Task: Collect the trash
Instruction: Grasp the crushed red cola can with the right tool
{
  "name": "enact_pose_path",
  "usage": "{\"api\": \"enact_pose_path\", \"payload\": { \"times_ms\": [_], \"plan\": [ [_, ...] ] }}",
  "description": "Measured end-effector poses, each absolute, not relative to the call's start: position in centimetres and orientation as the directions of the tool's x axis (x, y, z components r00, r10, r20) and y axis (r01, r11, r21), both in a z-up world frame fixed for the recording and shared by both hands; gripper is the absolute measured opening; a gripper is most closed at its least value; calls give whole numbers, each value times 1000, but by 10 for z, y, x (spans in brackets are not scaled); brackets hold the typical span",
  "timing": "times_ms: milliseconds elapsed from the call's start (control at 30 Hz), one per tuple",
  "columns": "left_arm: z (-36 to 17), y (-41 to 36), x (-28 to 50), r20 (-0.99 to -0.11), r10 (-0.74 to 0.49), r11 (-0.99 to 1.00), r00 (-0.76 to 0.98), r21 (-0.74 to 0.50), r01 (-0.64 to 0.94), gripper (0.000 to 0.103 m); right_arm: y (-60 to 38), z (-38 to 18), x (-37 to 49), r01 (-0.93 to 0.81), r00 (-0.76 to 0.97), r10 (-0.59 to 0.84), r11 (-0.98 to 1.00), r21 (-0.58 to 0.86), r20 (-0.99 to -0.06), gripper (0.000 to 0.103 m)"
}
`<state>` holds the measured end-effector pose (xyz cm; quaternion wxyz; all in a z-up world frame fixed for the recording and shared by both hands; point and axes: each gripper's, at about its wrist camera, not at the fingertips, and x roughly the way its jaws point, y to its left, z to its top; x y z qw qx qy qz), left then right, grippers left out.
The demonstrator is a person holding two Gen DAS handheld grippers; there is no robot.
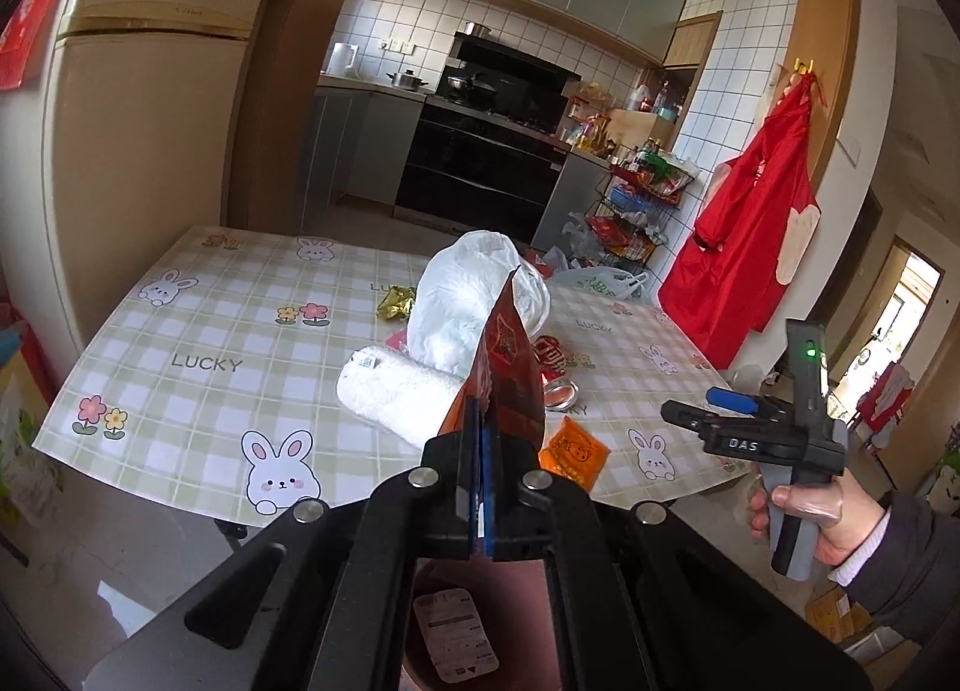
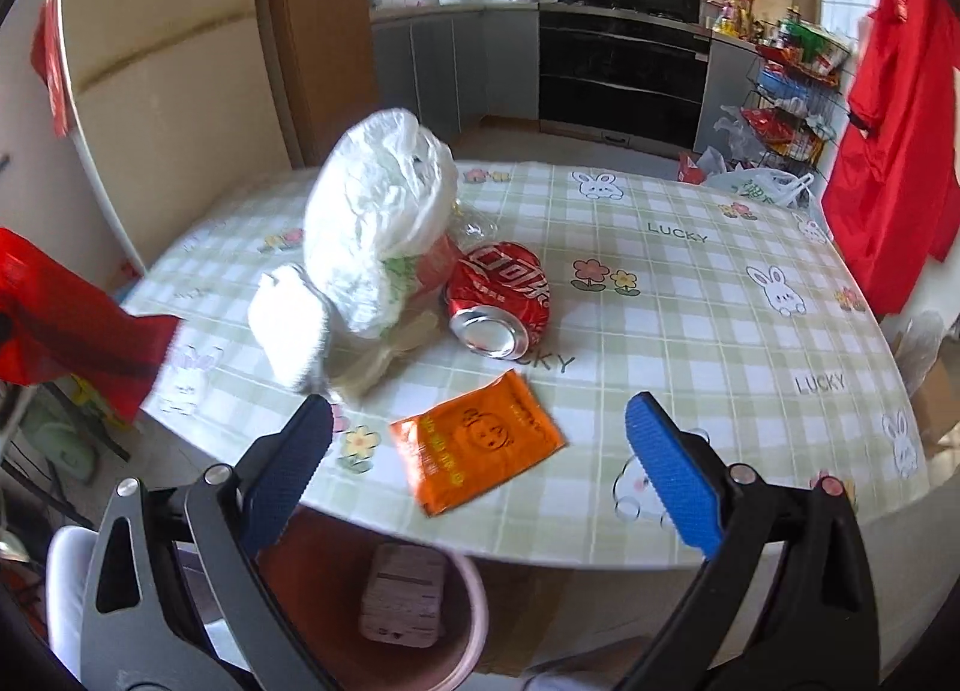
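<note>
My left gripper [image 1: 483, 451] is shut on a red-orange snack wrapper [image 1: 507, 373], held upright above a pink bin [image 1: 444, 631] below the table's front edge. That wrapper [image 2: 66, 319] shows at the far left of the right wrist view. My right gripper [image 2: 480, 445] stands open just above an orange sachet [image 2: 477, 445] near the table edge; it also appears at the right as the right gripper [image 1: 696, 421], held by a hand [image 1: 810, 517]. A crushed red can [image 2: 501, 298], a white plastic bag [image 2: 378, 217], a white roll [image 2: 288, 325] and a gold wrapper [image 1: 396, 302] lie on the table.
The table [image 2: 720, 331] wears a green checked cloth with rabbits. The pink bin [image 2: 384, 601] holds a small carton. A fridge [image 1: 138, 151] stands at left, a red garment [image 1: 756, 223] hangs at right, and a wire rack [image 1: 642, 205] of goods stands behind the table.
</note>
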<state>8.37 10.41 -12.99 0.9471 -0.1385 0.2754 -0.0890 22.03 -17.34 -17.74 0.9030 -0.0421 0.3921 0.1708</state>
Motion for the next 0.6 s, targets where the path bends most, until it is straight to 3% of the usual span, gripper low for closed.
{"api": "enact_pose_path", "payload": {
  "times_ms": [167, 600],
  "plan": [
    [-152, 116, 106, -530, -249, 936, 811, -346, 61, 1, -142, -232, 291, -355, 568, 231, 935, 18, -790, 83],
    [-187, 136, 136, -571, -254, 922, 781, -388, 17, 1, -107, -281, 426, -235, 380, 214, 963, 130, -900, 82]
  ]
}}
